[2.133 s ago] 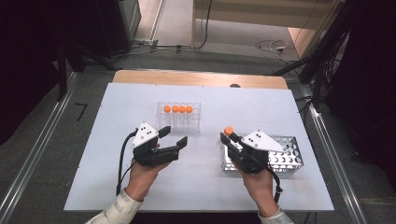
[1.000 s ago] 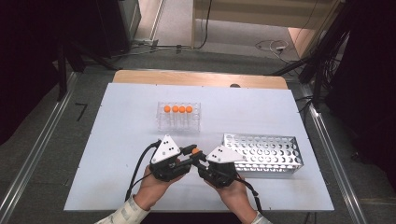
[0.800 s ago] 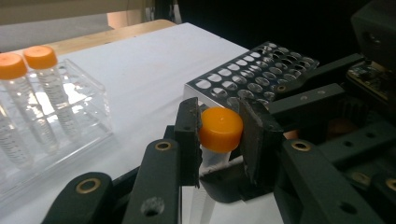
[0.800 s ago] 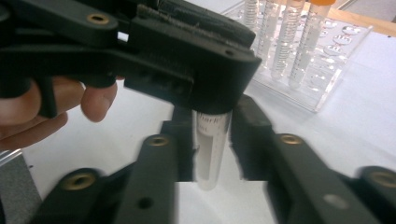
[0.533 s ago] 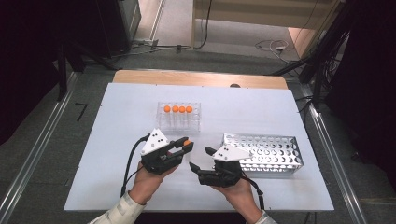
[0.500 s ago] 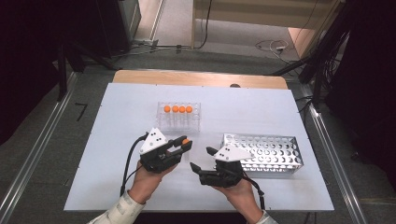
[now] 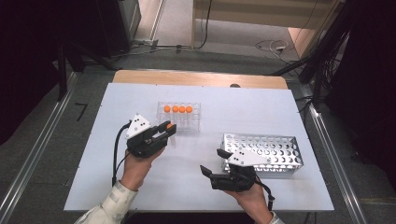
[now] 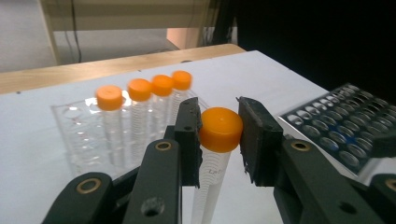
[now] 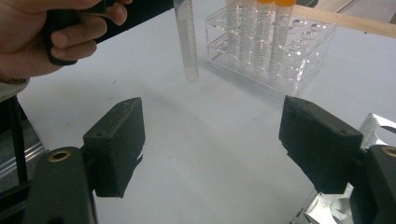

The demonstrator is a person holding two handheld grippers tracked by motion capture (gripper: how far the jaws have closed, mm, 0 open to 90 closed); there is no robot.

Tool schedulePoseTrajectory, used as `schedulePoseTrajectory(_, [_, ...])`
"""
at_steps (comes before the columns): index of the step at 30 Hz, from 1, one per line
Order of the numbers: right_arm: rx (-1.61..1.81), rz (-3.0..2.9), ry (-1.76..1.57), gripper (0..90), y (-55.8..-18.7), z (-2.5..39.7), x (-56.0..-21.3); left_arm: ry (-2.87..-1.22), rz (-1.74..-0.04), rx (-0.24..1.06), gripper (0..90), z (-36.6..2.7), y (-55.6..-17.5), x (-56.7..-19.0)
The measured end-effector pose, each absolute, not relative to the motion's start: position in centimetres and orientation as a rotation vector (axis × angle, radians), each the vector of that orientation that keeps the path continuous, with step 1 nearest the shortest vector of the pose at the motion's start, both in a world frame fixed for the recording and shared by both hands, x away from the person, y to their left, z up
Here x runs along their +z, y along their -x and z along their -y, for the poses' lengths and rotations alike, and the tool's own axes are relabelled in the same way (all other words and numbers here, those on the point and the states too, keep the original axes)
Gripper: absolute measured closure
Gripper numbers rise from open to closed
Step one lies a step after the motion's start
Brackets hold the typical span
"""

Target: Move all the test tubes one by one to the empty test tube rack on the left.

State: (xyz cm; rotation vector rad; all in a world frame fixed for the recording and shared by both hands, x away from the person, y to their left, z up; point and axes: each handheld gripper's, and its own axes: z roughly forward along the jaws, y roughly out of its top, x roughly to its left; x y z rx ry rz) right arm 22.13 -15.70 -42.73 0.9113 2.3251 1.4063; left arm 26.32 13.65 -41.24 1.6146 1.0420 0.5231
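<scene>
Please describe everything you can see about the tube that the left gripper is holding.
The tube is a clear plastic test tube with printed graduation marks and a rounded bottom, closed by an orange screw cap. The left gripper clamps it at the cap, one black jaw on each side. It hangs upright above the white table, its bottom not touching it, just in front of the clear rack.

Wooden strip (image 7: 201,78) beyond the white table (image 7: 261,107)

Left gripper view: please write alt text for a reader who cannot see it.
The left claw is shut on an orange-capped tube, gripped at its cap and hanging upright above the white table. Behind it a clear rack holds four more orange-capped tubes in a row; a metal rack lies at right.
</scene>
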Motion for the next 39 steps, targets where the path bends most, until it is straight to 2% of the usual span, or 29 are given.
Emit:
schedulePoseTrajectory(12, [1.398, -2.288, -0.960, 20.7, -22.1, 17.8, -42.7, -1.584, -1.102, 0.577, 70.3, -15.4, -28.1, -40.4])
schedulePoseTrajectory(39, [1.392, -2.228, -1.035, 20.8, -22.3, 20.7, -42.8, -1.541, -1.191, 0.681, 70.3, -16.3, -32.2, -38.3])
